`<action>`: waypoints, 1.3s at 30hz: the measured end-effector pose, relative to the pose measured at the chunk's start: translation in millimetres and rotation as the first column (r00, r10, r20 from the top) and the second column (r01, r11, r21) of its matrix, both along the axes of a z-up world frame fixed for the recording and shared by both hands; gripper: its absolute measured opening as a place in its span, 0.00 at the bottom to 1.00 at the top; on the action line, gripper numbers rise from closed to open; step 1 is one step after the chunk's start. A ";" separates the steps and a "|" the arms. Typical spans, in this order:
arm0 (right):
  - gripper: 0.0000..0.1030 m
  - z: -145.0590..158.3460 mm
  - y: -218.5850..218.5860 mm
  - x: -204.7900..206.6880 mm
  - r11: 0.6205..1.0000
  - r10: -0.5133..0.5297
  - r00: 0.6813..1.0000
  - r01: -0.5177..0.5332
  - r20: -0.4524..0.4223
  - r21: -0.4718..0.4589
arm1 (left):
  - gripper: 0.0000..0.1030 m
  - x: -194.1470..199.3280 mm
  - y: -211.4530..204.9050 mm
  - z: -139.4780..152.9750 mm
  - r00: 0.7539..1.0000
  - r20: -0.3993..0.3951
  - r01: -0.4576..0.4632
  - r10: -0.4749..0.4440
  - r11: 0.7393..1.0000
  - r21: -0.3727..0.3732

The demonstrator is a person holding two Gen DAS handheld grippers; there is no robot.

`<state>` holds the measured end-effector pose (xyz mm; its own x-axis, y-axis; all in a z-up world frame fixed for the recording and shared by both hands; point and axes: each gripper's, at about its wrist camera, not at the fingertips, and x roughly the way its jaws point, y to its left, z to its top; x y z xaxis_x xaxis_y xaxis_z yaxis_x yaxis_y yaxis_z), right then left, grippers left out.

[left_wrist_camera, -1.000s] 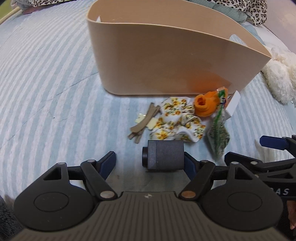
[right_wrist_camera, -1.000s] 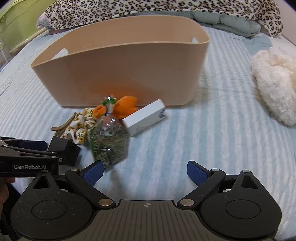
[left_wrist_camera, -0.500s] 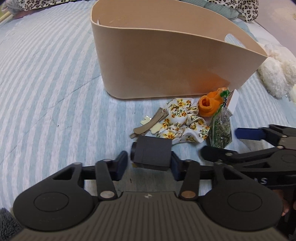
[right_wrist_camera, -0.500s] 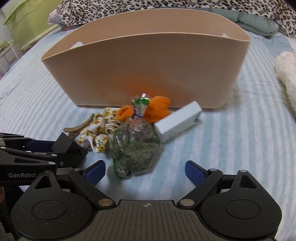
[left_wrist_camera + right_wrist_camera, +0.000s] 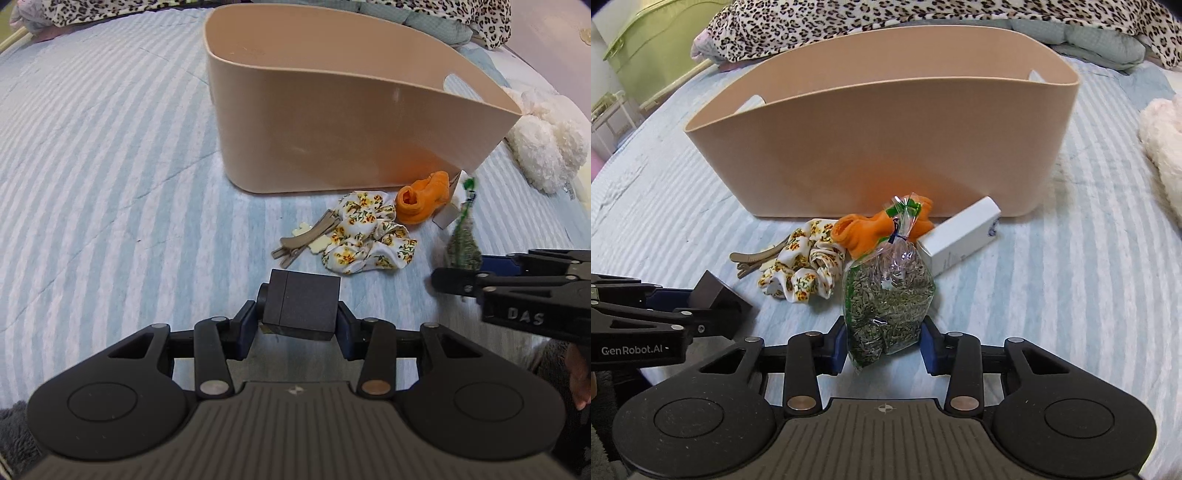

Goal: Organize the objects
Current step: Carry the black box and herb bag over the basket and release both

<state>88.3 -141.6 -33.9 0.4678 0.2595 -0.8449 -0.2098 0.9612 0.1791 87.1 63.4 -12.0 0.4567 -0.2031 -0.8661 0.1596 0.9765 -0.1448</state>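
The left gripper (image 5: 300, 325) is clamping a small dark grey cube-shaped box (image 5: 302, 307), matte, with a seam down one face and a round knob sticking out of its left side. The blue pads are pressing on both of its sides, and it's sitting low over the blue-and-white striped bedspread (image 5: 103, 177).

The right gripper (image 5: 884, 345) is squeezing a clear cellophane bag of dried green herbs (image 5: 888, 295), tied at the neck with a green-printed top. The bag is standing upright between the fingers, bulging a bit above them.

Ahead of both, the big beige plastic bin (image 5: 886, 147) with cut-out handles is resting on the bed. Lying just in front of its wall: a floral yellow-and-white scrunchie (image 5: 364, 232), a couple of tan hair clips (image 5: 303, 242) beside it, an orange knit sock (image 5: 423, 197), and a white carton (image 5: 960, 236) lying on its side near the bin's right corner. A fluffy white plush (image 5: 543, 147) is sitting off to the right.
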 end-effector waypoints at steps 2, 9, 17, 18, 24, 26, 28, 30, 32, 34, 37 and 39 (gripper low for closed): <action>0.35 5.7 -3.3 -4.3 1.000 -0.005 1.000 0.005 0.005 0.011 | 0.44 -3.0 4.9 5.8 1.000 0.014 -0.012 0.012 1.000 -0.008; 0.35 37.7 -15.9 -13.0 0.999 -0.025 0.997 0.022 0.079 0.046 | 0.44 -9.8 11.4 43.1 0.990 0.137 -0.023 0.018 0.999 0.033; 0.35 82.2 -29.4 -7.6 0.997 -0.042 0.981 0.030 0.189 0.067 | 0.44 0.3 7.9 85.2 0.967 0.255 -0.016 0.009 1.000 0.025; 0.35 86.8 -30.5 -5.1 0.997 -0.047 0.978 0.034 0.202 0.069 | 0.44 3.8 6.9 89.7 0.963 0.271 -0.018 0.011 1.000 0.025; 0.35 107.3 -35.0 19.3 0.996 -0.071 0.961 0.056 0.268 0.064 | 0.44 32.7 -6.7 109.5 0.936 0.352 -0.032 0.013 0.998 0.047; 0.35 111.9 -35.3 30.6 0.996 -0.080 0.954 0.066 0.287 0.060 | 0.44 45.8 -10.7 112.5 0.931 0.364 -0.039 0.018 0.998 0.049; 0.35 112.6 -34.2 40.9 0.996 -0.091 0.948 0.081 0.304 0.048 | 0.44 60.0 -14.0 111.9 0.930 0.366 -0.045 0.023 0.998 0.051; 0.35 112.8 -34.0 53.5 0.994 -0.105 0.946 0.096 0.306 0.045 | 0.44 74.1 -16.9 109.1 0.932 0.361 -0.051 0.024 0.997 0.064; 0.35 111.4 -33.6 66.2 0.994 -0.113 0.947 0.104 0.302 0.043 | 0.44 86.3 -21.1 103.1 0.935 0.355 -0.056 0.023 0.995 0.082; 0.35 107.4 -31.1 78.7 0.993 -0.118 0.948 0.114 0.297 0.031 | 0.44 97.7 -24.4 94.0 0.939 0.342 -0.063 0.026 0.993 0.098; 0.35 97.9 -26.8 94.3 0.992 -0.124 0.952 0.126 0.279 0.013 | 0.44 111.3 -28.4 77.2 0.946 0.321 -0.089 0.046 0.989 0.122; 0.35 89.6 -23.6 104.2 0.991 -0.126 0.958 0.130 0.256 0.000 | 0.44 118.3 -30.8 66.8 0.950 0.305 -0.106 0.062 0.986 0.129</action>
